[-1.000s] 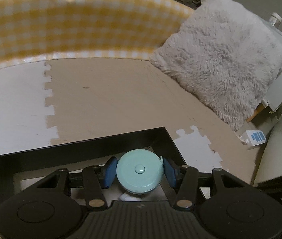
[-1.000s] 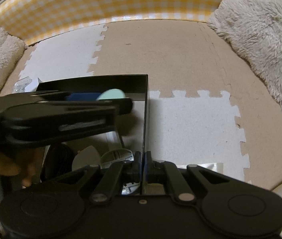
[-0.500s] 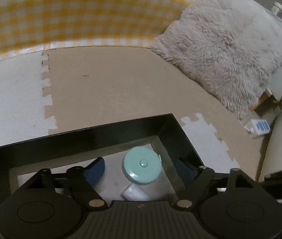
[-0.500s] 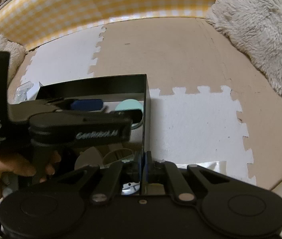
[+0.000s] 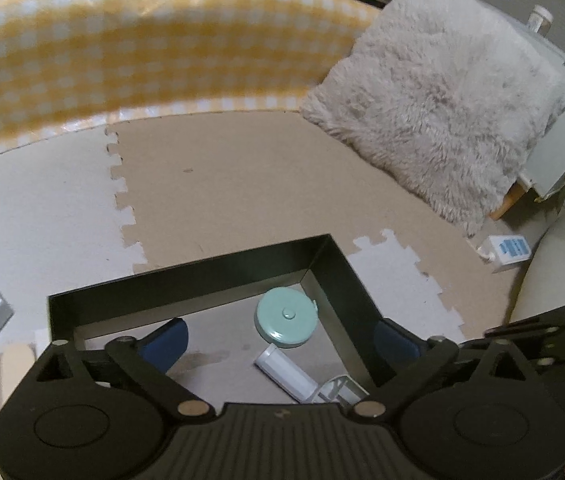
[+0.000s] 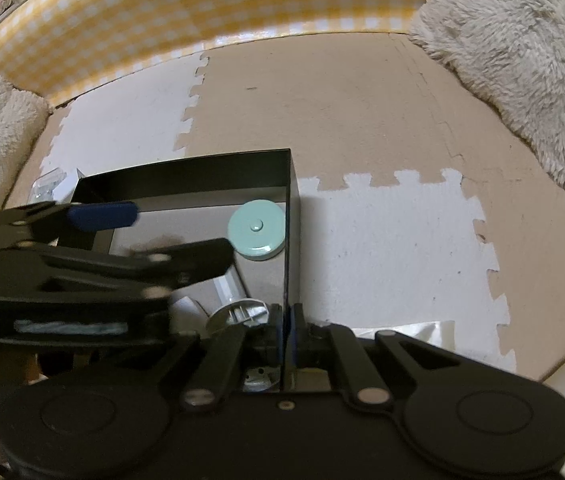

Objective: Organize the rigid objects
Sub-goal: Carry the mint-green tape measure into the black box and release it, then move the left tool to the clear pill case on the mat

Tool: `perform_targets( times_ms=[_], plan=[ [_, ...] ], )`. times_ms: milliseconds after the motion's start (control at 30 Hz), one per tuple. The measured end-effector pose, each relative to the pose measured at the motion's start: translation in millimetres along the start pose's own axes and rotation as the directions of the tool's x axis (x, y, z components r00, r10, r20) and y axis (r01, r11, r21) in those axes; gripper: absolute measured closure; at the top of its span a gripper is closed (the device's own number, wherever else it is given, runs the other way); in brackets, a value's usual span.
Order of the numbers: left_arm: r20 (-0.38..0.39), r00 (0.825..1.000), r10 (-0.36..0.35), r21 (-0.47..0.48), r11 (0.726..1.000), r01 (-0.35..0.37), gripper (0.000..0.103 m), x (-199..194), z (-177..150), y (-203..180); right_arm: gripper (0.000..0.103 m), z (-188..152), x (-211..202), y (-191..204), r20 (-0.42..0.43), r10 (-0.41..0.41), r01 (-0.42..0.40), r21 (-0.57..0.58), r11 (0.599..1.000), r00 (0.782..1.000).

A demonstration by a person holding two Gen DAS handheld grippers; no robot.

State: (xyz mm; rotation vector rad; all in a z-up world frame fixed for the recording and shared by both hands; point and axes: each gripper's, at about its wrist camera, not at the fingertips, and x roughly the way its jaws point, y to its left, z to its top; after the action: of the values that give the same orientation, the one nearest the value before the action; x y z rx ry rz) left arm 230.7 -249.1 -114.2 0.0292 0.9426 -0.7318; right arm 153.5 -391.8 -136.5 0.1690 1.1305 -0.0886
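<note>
Jaws of the left gripper (image 5: 280,340) had just been opening, now wide and empty; the mint disc (image 5: 287,317) lay in the black box (image 5: 186,280) corner. Right gripper (image 6: 287,320) clamped the box wall.

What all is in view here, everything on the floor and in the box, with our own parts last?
Box: one, black, on the mat.
Tape measure: one, mint green, round, lying in the box's far right corner.
Tube: one, white, in the box.
Floor mat: beige and white puzzle tiles.
Fluffy cushions: two, off-white, either side.
Checked barrier: one, yellow-white, behind.
Small carton: one, white-blue, far right.
Left gripper: jaws open, just been opening, above the box.
Right gripper: jaws shut on the box wall.
</note>
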Motion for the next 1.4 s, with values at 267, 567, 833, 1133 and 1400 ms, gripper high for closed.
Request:
perform_targets(
  times_ms=[267, 567, 833, 1133, 1400],
  plan=[
    [0.051, 0.999, 0.016, -0.011, 1.000, -0.015, 0.000, -42, -1, 4, 0.099, 0, 0, 1, -0.001, -0.004, 0.004, -0.001, 1.000, 1.000],
    [0.106, 0.992, 0.069, -0.034, 0.997, -0.065, 0.000, -97, -15, 25, 0.099, 0, 0, 1, -0.002, -0.006, 0.006, -0.003, 1.000, 1.000],
    [0.128, 0.980, 0.151, -0.066, 0.987, -0.143, 0.000, -136, -37, 57, 0.099, 0, 0, -1, 0.001, 0.000, 0.000, -0.008, 1.000, 1.000],
    [0.054, 0.964, 0.260, -0.128, 0.959, -0.252, 0.000, -149, -67, 108, 0.099, 0, 2, 2, -0.006, -0.010, 0.010, -0.023, 1.000, 1.000],
    [0.010, 0.920, 0.392, -0.177, 0.906, -0.385, 0.000, -131, -71, 155, 0.098, 0, 3, 3, -0.012, -0.016, 0.016, -0.034, 0.999, 1.000]
  ],
)
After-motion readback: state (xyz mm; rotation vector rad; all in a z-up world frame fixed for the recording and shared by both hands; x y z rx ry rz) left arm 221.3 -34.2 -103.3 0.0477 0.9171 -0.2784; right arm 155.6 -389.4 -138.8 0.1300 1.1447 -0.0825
